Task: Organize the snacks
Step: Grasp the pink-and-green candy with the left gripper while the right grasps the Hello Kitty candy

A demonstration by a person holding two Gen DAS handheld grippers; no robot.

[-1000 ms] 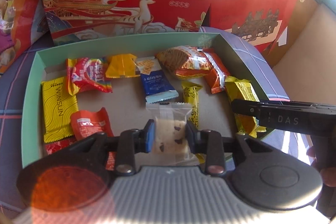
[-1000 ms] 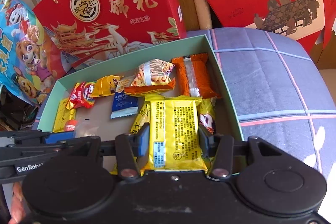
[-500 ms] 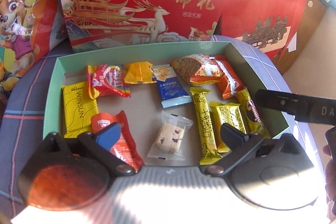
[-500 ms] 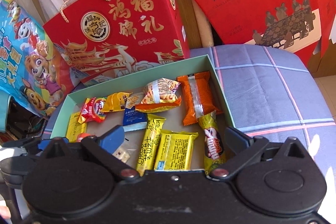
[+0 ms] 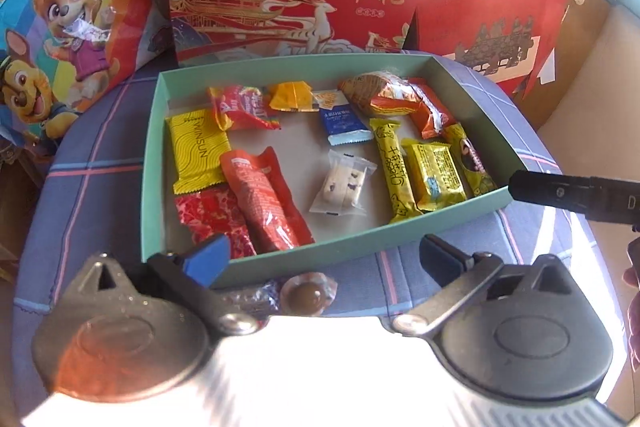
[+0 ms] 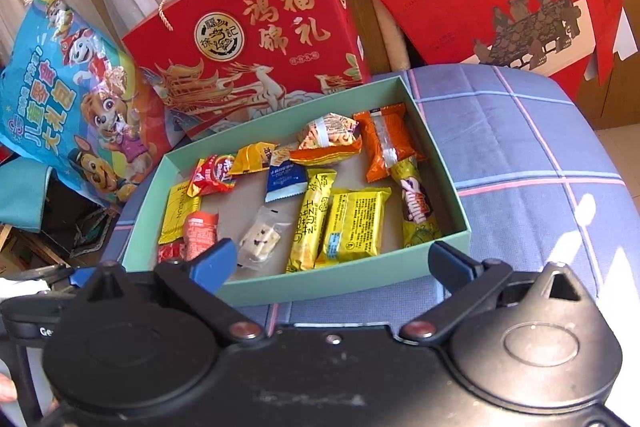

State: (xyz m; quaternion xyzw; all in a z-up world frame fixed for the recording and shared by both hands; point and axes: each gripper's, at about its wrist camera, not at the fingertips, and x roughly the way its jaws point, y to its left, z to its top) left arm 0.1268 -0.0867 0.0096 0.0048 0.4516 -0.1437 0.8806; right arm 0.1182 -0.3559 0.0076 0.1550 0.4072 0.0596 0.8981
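Snacks lie inside a green box on a blue checked cloth. At the left of the box sits a yellow WINSUN pack with a red pouch beside it. In the middle is a clear-wrapped cookie. To the right are a long yellow bar and a flat yellow pack. A wrapped brown candy sits on the cloth, just outside the near wall. The left gripper and right gripper both hang near the box with jaws wide apart, holding nothing.

snacks | assorted wrapped packets | lying flat | inside green box
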